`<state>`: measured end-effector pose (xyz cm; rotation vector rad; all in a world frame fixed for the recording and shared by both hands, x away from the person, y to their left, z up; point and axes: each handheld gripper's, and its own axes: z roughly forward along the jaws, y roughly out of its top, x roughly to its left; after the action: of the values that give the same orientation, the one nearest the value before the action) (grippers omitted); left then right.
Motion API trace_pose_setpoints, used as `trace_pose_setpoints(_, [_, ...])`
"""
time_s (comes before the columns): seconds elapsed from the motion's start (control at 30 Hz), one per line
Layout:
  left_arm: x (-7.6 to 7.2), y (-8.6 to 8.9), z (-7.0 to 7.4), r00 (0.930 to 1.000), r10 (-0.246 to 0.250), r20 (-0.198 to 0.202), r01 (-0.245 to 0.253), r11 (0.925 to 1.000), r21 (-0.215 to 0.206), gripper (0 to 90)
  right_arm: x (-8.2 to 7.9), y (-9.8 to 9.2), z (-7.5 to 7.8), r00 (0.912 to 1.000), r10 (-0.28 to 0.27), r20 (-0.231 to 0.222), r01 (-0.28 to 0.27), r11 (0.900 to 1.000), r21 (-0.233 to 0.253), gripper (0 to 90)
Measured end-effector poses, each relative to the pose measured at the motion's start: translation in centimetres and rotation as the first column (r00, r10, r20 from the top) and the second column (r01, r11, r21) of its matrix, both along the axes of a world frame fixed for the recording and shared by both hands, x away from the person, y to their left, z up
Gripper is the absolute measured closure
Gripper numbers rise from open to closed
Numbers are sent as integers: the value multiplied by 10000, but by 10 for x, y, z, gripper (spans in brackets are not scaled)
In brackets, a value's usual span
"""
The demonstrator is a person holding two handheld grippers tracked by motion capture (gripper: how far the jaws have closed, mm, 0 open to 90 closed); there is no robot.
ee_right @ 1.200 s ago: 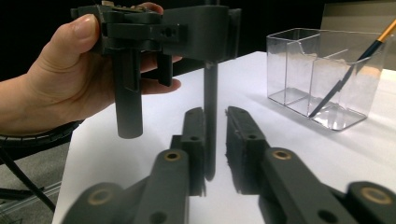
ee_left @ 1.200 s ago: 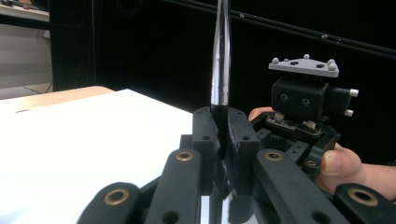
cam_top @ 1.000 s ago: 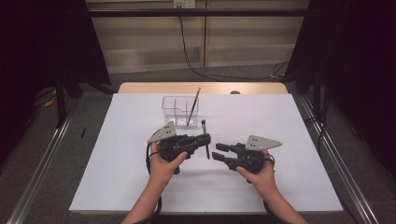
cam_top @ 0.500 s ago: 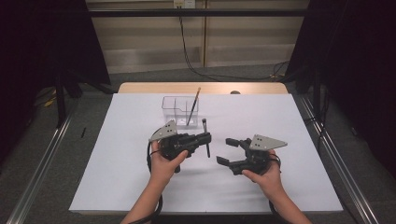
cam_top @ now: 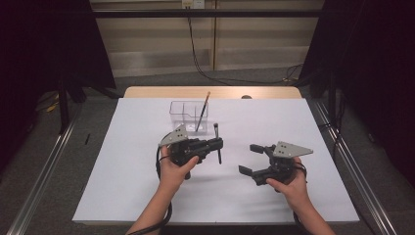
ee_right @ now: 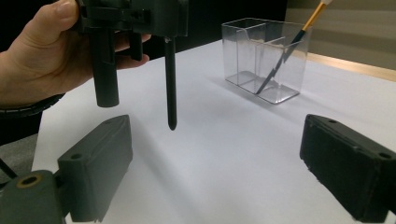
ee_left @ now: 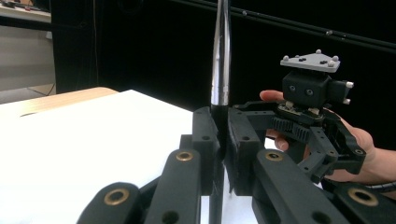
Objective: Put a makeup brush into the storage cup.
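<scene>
Gripping a black pen (cam_top: 218, 143) just before the clear holder (cam_top: 189, 115), the left claw (cam_top: 219, 145) is clamping it; right claw (cam_top: 253, 158) is gaping; insertion remaining.

Black pen (cam_top: 218, 143), orange brush (cam_top: 202, 111) (clear holder (cam_top: 182, 110)), white table (cam_top: 122, 166).

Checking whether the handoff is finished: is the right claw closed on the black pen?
No, the right claw stands wide open with nothing between its jaws, while the left claw grips the black pen upright above the table.
</scene>
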<state>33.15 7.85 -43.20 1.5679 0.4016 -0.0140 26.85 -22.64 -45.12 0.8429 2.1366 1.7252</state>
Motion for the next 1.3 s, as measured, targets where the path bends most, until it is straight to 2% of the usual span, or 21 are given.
trace_pose_setpoints(0.3, [1, -3, 1, 9999, -72, 104, 70, 9997, 247, 836, -4, -14, 1, 9998, -188, 0, 188, 9998, -80, 65])
trace_pose_setpoints(0.77, [2, -1, 3, 9999, -3, 144, 0, 9996, 266, 837, -10, -32, 1, 9991, -420, -16, 419, 9986, -319, 48])
trace_pose_setpoints(1.2, [2, 1, 2, 9999, 21, 125, -24, 9996, 267, 837, -13, -47, 3, 9990, -444, 84, 447, 9985, -317, 22])
trace_pose_setpoints(1.3, [2, 1, 2, 9999, 26, 137, -30, 9996, 296, 837, -15, -51, 2, 9996, -272, 70, 274, 9990, -340, 8])
